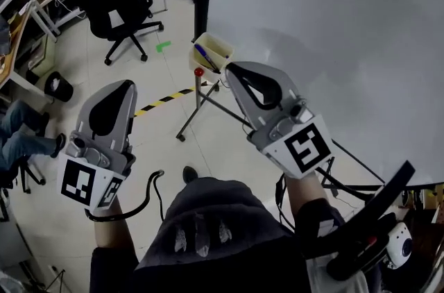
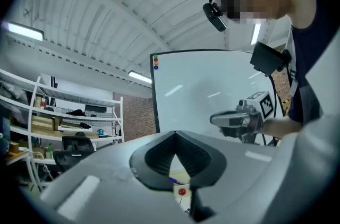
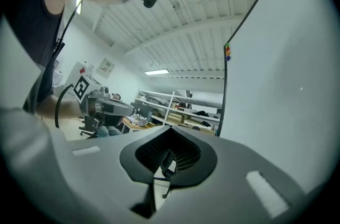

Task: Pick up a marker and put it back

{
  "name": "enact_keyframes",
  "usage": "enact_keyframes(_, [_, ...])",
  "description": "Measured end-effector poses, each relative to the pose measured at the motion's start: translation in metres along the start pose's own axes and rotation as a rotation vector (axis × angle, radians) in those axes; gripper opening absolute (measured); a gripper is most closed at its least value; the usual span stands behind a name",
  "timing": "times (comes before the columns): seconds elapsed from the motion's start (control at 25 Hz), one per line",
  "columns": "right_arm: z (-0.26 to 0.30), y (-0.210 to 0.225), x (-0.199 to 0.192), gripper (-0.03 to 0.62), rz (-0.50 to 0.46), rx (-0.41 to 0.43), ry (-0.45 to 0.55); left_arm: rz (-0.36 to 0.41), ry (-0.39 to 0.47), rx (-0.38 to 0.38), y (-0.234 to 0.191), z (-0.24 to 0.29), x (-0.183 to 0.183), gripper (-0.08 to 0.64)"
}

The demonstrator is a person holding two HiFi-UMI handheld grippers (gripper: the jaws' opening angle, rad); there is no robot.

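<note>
Left tongs (image 1: pixel 129 85) closed, empty; right tongs (image 1: pixel 230 68) likewise.

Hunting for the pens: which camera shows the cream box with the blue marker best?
The head view: cream box and blue marker sit in plain sight by the whiteboard. The left gripper view shows a sliver between its jaws; the right gripper view, nothing.

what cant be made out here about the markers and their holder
- Head view: the marker holder is too small; only one blue marker shows, and any others cannot be counted.
- Left gripper view: the left gripper covers most of the holder with its body.
- Right gripper view: the right gripper fills the lower frame; no holder shows.
</note>
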State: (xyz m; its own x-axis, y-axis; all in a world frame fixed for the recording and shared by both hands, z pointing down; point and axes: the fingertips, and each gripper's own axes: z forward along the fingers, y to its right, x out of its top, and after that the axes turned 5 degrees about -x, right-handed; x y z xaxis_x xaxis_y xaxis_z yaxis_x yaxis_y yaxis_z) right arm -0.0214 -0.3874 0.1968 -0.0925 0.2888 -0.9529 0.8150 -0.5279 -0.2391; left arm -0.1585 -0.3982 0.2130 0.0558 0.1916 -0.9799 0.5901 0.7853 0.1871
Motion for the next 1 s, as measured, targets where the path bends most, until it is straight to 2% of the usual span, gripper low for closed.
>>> enact_keyframes(0.12, [-0.042, 0.002, 0.007, 0.001, 0.013, 0.034, 0.015, 0.006, 0.009, 0.025, 0.044, 0.001, 0.014, 0.006])
enact_keyframes(0.28, [-0.103, 0.000, 0.012, 0.001, 0.039, 0.099, 0.030, -0.050, 0.037, 0.053, 0.113, -0.002, 0.025, 0.006])
enact_keyframes(0.4, [-0.142, -0.004, 0.012, 0.001, 0.072, 0.155, 0.046, -0.052, 0.015, 0.112, 0.160, -0.011, 0.025, 0.006])
enact_keyframes(0.52, [-0.179, -0.008, 0.015, 0.001, 0.112, 0.166, 0.031, -0.054, -0.027, 0.135, 0.202, -0.022, 0.027, 0.006])
enact_keyframes(0.68, [-0.209, -0.016, 0.024, 0.001, 0.137, 0.182, 0.020, -0.051, -0.036, 0.161, 0.235, -0.042, 0.046, 0.006])
enact_keyframes(0.76, [-0.221, -0.018, 0.021, 0.001, 0.130, 0.193, 0.013, -0.043, -0.033, 0.199, 0.245, -0.051, 0.055, 0.006])
enact_keyframes(1.0, [-0.243, -0.055, 0.035, 0.001, 0.130, 0.255, 0.015, -0.006, -0.052, 0.269, 0.277, -0.098, 0.063, 0.006])
